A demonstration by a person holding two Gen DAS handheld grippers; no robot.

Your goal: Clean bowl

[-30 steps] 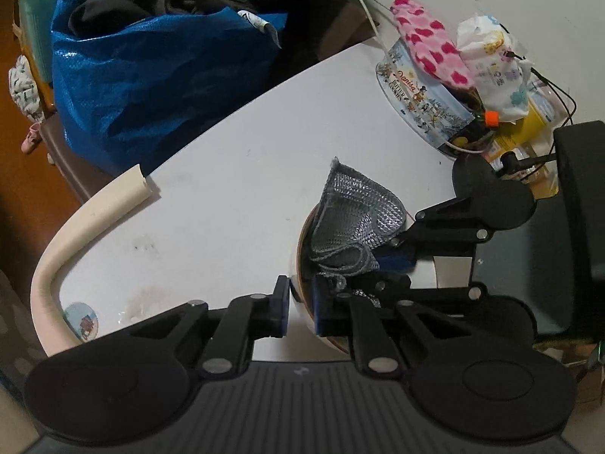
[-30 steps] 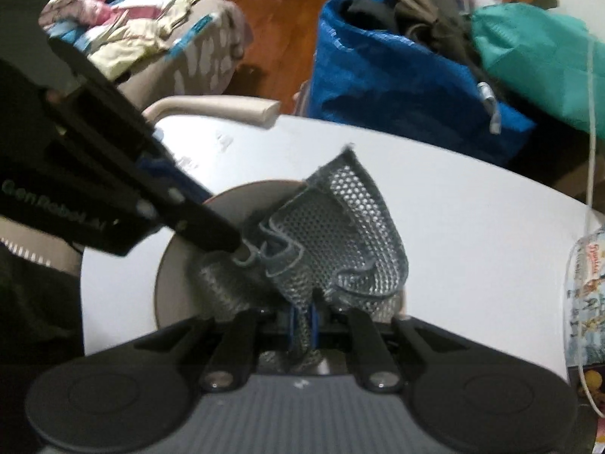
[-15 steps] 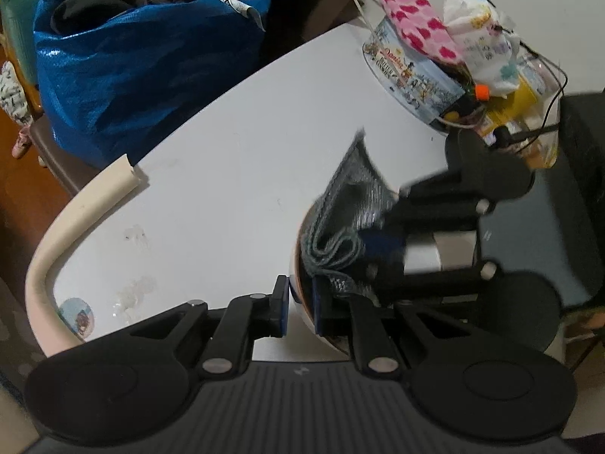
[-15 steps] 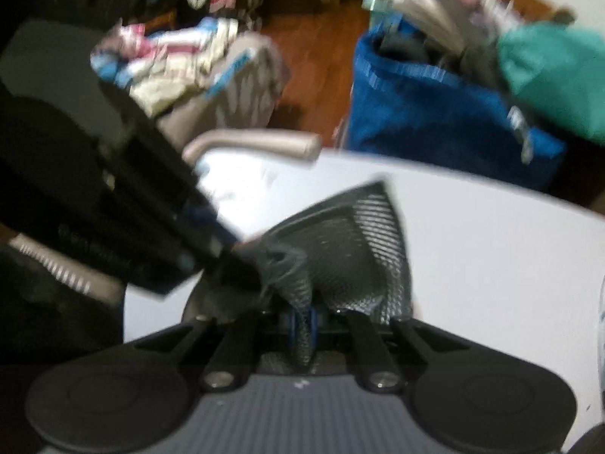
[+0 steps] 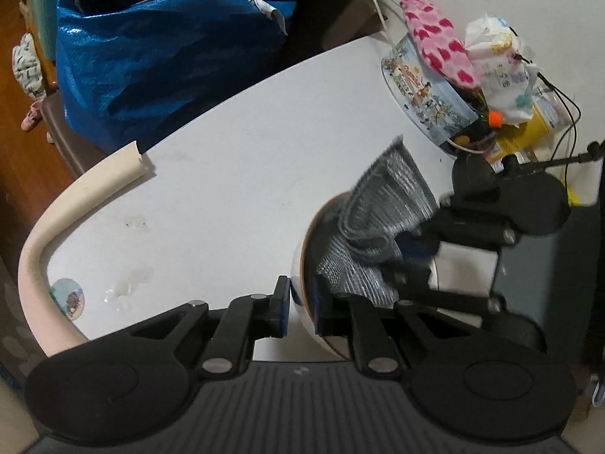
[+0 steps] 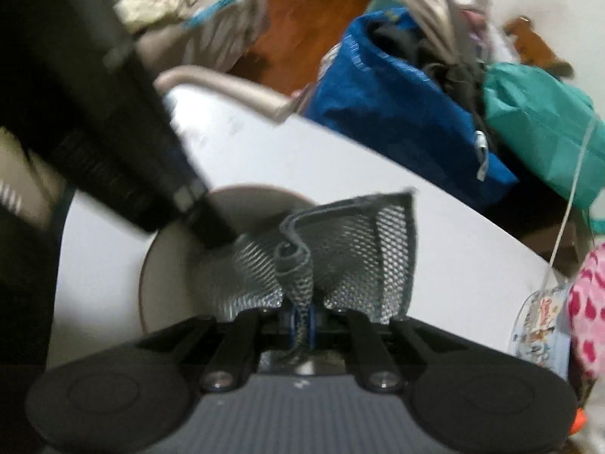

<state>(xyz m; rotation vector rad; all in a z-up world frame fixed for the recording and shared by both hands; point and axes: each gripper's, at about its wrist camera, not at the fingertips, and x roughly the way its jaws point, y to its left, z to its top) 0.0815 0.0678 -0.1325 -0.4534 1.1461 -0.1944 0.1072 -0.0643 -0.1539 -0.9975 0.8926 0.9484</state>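
Here, on the white table (image 5: 234, 189), a bowl (image 5: 302, 265) pinched at its near rim by the left hand-held gripper (image 5: 300, 306), one blue-padded finger outside the wall and the other inside, closed on the rim. Inside the bowl, a grey mesh scrubbing cloth (image 5: 382, 227), bunched at the bottom and fanning upward past the far rim. Clamped on a twisted fold of that cloth (image 6: 302, 302), the right hand-held gripper (image 6: 301, 323), fingers drawn tight together with the mesh spreading out to either side ahead of them. Seen from the left wrist, the right hand-held gripper (image 5: 412, 261) reaching into the bowl from the right side, somewhat blurred. Seen from the right wrist, the bowl (image 6: 166, 265) lying ahead and to the left, partly under the dark blurred body of the left tool. Beyond the table edge, a blue bag (image 5: 162, 49) stuffed with clothes; near the far right corner, a printed round tin (image 5: 427, 94) under a pink heart-patterned cloth (image 5: 438, 41).
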